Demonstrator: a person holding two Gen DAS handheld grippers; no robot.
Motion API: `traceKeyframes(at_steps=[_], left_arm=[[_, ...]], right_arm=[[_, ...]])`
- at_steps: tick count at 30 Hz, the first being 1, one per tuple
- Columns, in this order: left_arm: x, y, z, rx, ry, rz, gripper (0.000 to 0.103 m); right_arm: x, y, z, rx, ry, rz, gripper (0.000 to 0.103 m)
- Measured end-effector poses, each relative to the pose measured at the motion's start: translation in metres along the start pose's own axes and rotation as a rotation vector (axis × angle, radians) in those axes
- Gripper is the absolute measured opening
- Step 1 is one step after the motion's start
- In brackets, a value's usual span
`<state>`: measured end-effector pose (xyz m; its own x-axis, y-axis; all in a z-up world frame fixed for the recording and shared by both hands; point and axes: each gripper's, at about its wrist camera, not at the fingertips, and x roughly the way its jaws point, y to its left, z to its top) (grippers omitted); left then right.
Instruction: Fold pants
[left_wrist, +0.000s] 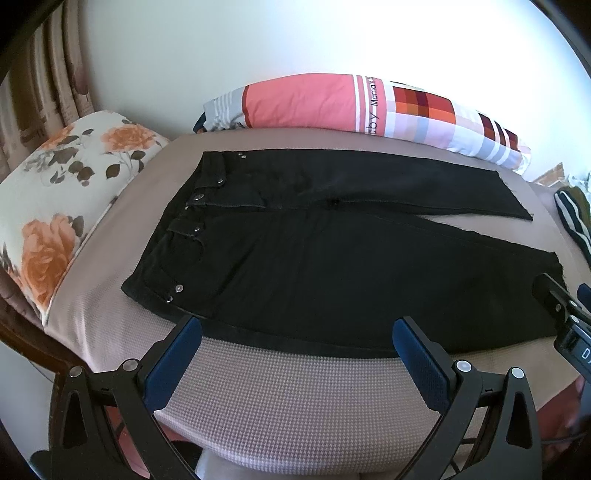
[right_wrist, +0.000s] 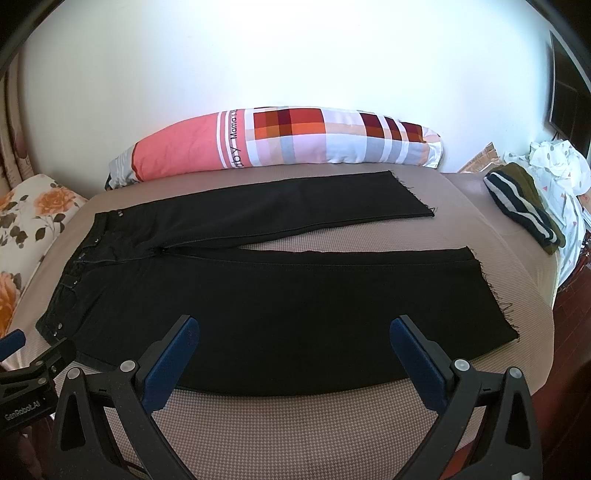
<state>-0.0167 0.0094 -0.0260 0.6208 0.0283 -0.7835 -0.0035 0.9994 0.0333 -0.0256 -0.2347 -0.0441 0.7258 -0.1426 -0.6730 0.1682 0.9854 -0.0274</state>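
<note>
Black pants (left_wrist: 332, 266) lie flat and spread out on the bed, waist to the left, both legs running right with frayed hems; they also show in the right wrist view (right_wrist: 295, 306). My left gripper (left_wrist: 297, 328) is open and empty, hovering at the near edge of the pants by the waist side. My right gripper (right_wrist: 295, 328) is open and empty, over the near edge of the near leg. The right gripper's body shows at the right edge of the left wrist view (left_wrist: 565, 310); the left gripper's body shows at the lower left of the right wrist view (right_wrist: 33, 373).
The bed (left_wrist: 295, 406) has a pinkish waffle cover. A floral pillow (left_wrist: 66, 206) lies at the left, a long pink checked pillow (right_wrist: 280, 142) along the wall. A striped dark garment (right_wrist: 524, 206) and white cloth (right_wrist: 557, 166) lie at the bed's right end.
</note>
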Motion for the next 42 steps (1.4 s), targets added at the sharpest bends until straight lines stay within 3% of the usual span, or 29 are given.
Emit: traceKeyframes(at_steps=[31, 36, 42], left_arm=[[0.004, -0.003, 0.006, 0.015, -0.003, -0.004, 0.102], [0.012, 0.005, 0.02, 0.014, -0.005, -0.022, 0.102], [0.028, 0.043, 0.061, -0.026, -0.025, -0.052, 0.102]], right_arm=[[0.002, 0.0, 0.0, 0.015, 0.001, -0.002, 0.103], [0.007, -0.005, 0.01, 0.034, 0.007, 0.021, 0.103], [0.022, -0.011, 0.028, 0.05, 0.038, 0.032, 0.103]])
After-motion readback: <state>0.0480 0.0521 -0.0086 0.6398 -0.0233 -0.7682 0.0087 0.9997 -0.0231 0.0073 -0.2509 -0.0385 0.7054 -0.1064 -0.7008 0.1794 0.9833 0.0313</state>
